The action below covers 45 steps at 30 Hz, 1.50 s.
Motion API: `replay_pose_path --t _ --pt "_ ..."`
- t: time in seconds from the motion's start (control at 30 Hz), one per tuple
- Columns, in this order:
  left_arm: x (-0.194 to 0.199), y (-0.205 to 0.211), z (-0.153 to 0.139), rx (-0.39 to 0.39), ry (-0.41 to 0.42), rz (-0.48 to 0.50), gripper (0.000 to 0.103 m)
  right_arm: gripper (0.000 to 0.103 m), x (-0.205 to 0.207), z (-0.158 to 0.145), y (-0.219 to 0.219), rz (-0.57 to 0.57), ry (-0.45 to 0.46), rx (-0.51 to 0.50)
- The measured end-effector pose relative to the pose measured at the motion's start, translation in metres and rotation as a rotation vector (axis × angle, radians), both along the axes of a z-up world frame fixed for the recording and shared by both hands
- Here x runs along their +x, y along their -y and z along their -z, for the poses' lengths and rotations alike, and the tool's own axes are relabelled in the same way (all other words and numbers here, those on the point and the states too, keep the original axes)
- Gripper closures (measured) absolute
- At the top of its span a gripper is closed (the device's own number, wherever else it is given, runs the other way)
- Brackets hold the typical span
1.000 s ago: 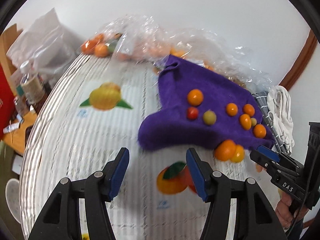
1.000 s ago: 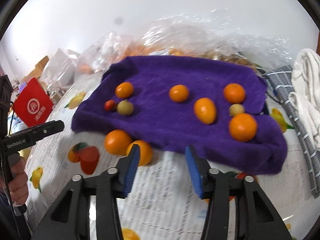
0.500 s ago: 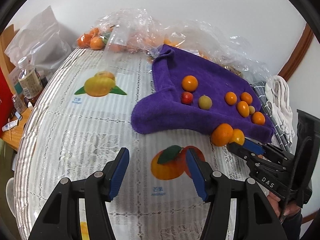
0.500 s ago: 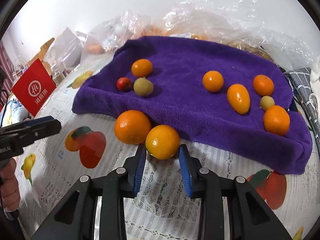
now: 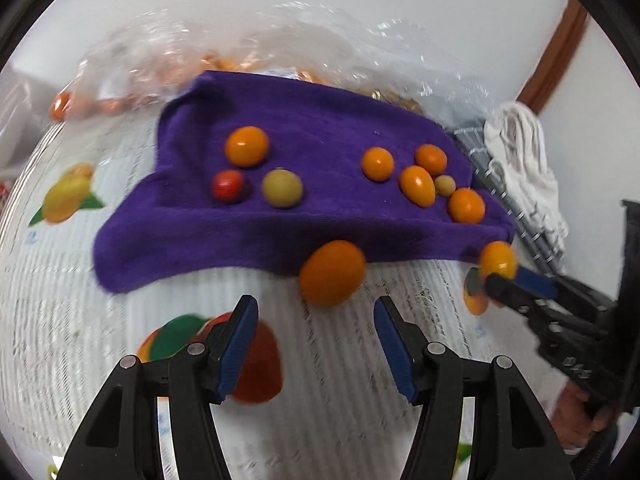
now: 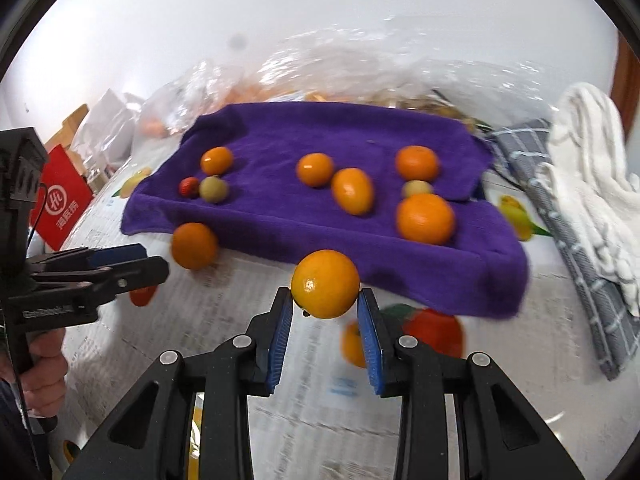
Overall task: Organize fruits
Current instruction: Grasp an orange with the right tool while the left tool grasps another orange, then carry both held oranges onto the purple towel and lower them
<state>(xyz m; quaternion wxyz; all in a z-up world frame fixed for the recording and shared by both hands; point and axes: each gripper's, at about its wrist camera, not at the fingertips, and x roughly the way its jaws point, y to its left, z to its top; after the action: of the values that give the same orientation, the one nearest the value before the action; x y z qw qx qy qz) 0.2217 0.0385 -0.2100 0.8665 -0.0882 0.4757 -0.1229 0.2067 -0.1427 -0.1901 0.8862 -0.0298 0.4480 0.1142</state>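
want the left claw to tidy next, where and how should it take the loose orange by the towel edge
Grip the orange across its widest middle, one pad on each side. Come from the near side with the left claw, since the purple towel edge lies right behind it and the tablecloth in front is free. Being round, it may roll.

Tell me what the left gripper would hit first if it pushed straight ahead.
Most likely the loose orange on the tablecloth, lying just ahead of the open left gripper, at the purple towel's near edge; depth is uncertain.
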Motion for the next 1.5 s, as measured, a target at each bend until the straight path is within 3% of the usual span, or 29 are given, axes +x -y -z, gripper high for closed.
replay_pose_path --t 0.2,0.3,0.77,1.03,1.5 --pt "0.013 0.015 0.006 0.032 0.011 -0.001 0.047 0.070 0.002 0.002 0.025 0.046 -0.012 -0.001" --pt "0.016 0.017 0.006 0.017 0.012 0.003 0.067 0.070 0.004 0.005 0.030 0.059 -0.020 0.001" --pt "0.007 -0.010 -0.018 -0.065 0.038 -0.018 0.067 0.070 0.016 0.004 0.024 0.044 -0.015 0.015" --pt "0.016 -0.019 -0.041 -0.072 0.078 -0.037 0.067 0.070 0.033 -0.007 0.020 0.040 0.013 0.030" --pt "0.040 -0.030 -0.052 -0.072 0.096 -0.066 0.067 0.070 0.059 -0.017 0.009 0.030 0.047 0.052"
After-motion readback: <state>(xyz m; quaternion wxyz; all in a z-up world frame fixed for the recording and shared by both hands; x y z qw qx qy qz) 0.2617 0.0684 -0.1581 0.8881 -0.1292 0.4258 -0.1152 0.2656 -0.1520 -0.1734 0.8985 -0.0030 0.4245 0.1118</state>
